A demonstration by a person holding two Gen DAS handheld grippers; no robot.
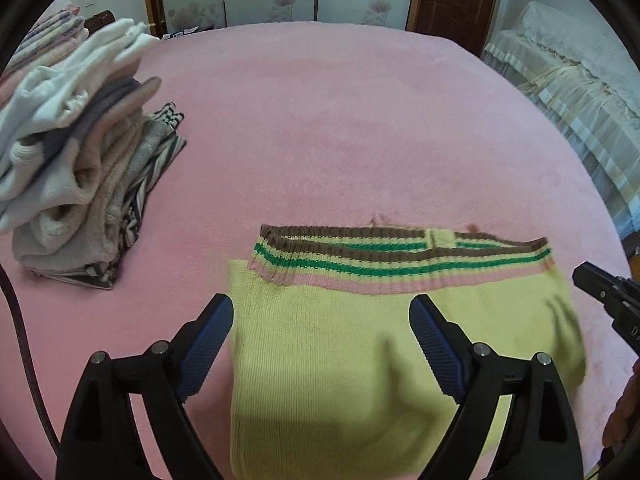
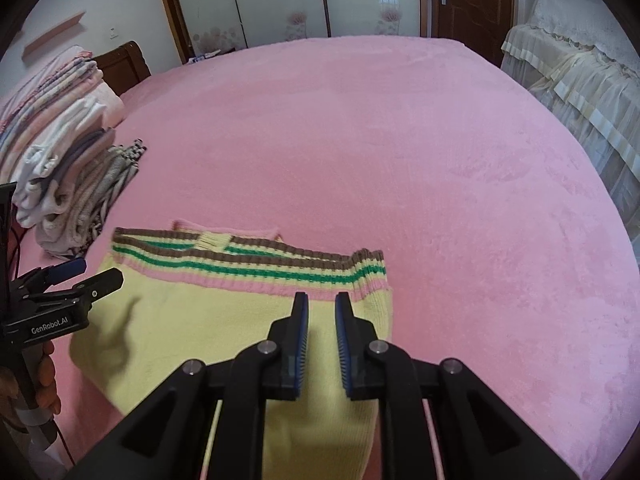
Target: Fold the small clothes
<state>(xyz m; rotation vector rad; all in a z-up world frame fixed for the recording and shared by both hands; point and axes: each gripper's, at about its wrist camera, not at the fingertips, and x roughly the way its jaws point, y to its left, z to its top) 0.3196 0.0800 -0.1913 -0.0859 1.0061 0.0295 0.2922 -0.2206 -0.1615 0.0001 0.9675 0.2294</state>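
Left gripper point(image 1: 320, 316) spread wide over yellow knit sweater point(image 1: 340, 360), pinching nothing. Right gripper point(image 2: 320, 304) fingers nearly together, empty. Risk: 1-layer pinch drags fold crooked; striped hem point(image 2: 248, 268) bunches on pink blanket point(image 2: 400, 160).

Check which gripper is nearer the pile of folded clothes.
Left. The left gripper hangs open over the yellow sweater's side facing the pile; the right gripper is over its far side.
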